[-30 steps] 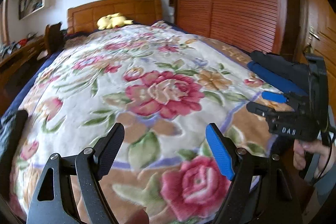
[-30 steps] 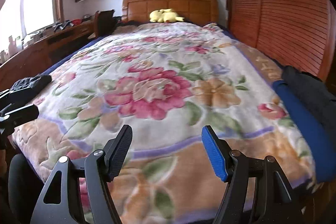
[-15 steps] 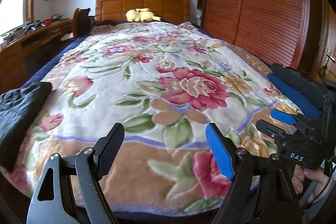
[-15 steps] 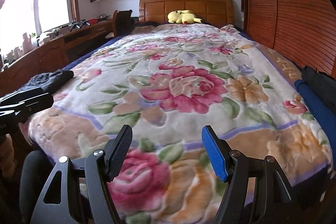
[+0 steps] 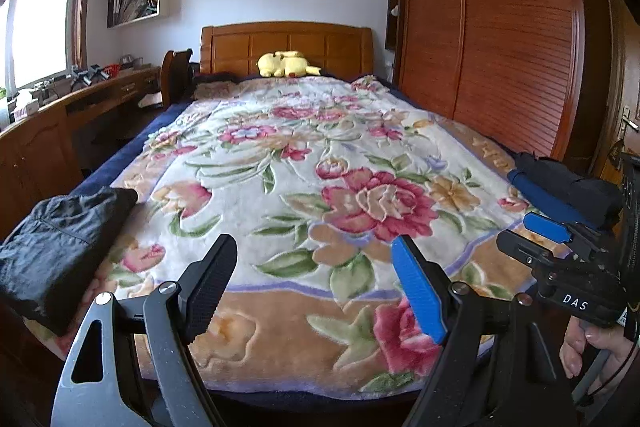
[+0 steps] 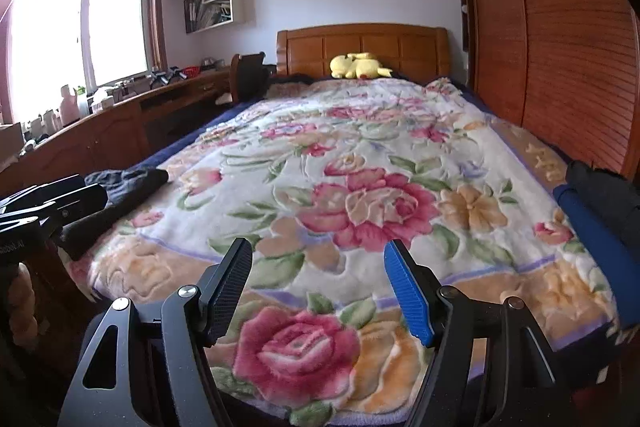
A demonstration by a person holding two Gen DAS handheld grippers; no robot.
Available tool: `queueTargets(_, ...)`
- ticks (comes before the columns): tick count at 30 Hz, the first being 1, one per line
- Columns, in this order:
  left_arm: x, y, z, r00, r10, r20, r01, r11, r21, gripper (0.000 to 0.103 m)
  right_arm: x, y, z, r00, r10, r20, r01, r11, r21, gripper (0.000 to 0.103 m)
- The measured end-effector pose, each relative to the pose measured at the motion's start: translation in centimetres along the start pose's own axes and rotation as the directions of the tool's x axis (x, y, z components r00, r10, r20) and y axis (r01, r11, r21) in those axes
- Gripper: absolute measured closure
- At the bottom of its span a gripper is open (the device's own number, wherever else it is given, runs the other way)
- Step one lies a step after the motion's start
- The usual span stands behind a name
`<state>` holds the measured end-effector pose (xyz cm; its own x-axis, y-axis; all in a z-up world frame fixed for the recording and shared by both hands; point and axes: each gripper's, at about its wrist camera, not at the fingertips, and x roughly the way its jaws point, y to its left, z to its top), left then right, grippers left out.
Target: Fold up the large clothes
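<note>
A dark grey garment lies bunched at the bed's near left corner; it also shows in the right wrist view. A folded pile of black and blue clothes lies at the bed's right edge, and shows in the right wrist view. My left gripper is open and empty above the foot of the bed. My right gripper is open and empty too, and appears at the right of the left wrist view.
A floral blanket covers the bed. A yellow plush toy lies by the wooden headboard. A wooden desk with clutter runs along the left under the window. A wooden wardrobe stands on the right.
Both grippers have pulled back and tilted up from the bed, so more of the room shows. The dark garment at the left corner has come fully into view. Both stay open.
</note>
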<state>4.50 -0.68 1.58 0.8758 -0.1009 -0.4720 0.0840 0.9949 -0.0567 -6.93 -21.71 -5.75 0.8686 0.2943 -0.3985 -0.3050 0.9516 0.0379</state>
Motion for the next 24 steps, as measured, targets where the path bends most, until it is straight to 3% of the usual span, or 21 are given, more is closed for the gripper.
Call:
queueTargets(14, -4.4, -1.4, 2.0, 0.994, -0.014, 0.106, 0.012, 1.000, 0.019, 0.022, -3.7, 1.2, -0.1, 0.994, -0.041, 0.101, 0.042, 0.999, -0.016, 0.031)
queueTargets(24, -4.6, -1.3, 1.6, 0.994, 0.013, 0.113, -0.014, 1.000, 0.004, 0.022, -3.5, 1.2, -0.8, 0.991, -0.053, 0.125, 0.054, 0.999, -0.007, 0.020)
